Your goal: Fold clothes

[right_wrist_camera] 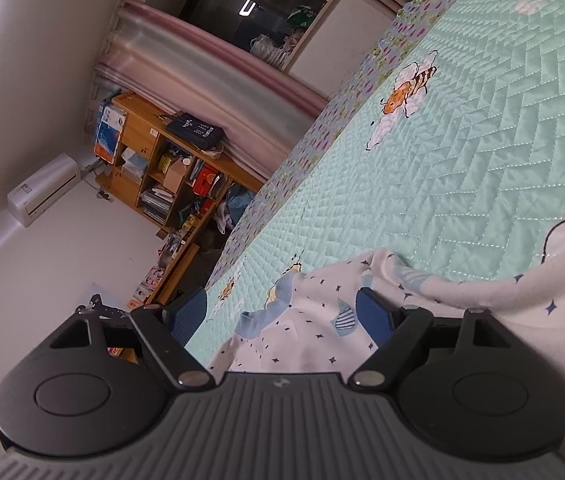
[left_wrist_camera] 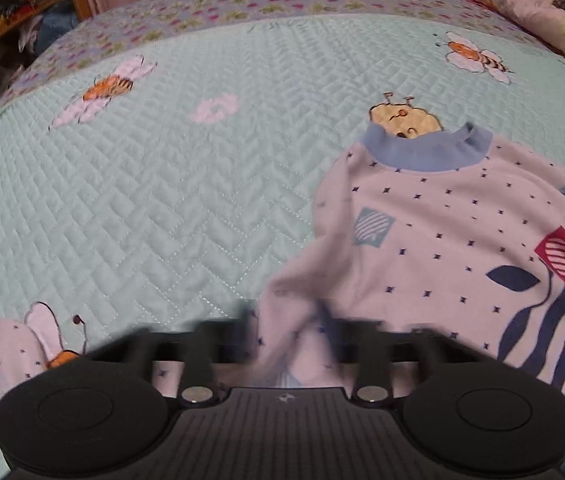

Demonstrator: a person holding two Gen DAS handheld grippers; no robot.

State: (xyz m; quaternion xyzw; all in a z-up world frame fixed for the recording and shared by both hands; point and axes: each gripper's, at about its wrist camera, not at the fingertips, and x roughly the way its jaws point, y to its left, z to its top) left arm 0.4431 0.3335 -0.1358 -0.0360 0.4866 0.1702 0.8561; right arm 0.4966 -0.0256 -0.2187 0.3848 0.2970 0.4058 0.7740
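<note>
Mint quilted bedspread (left_wrist_camera: 186,184) with bee prints covers the bed, and a white patterned shirt (left_wrist_camera: 462,232) with a blue collar lies on it. Left gripper (left_wrist_camera: 294,332) pinches a raised fold of the shirt; right gripper (right_wrist_camera: 282,312) has its fingers spread over the cloth.

Left gripper (left_wrist_camera: 288,328): fingers motion-blurred, buried in fabric; jaw state indeterminate. Shirt (left_wrist_camera: 442,240) runs off frame at 3 and 5 o'clock; its sleeve (left_wrist_camera: 2,360) is cut at 8 o'clock. Shelf (right_wrist_camera: 170,184) contents are too small to identify.
</note>
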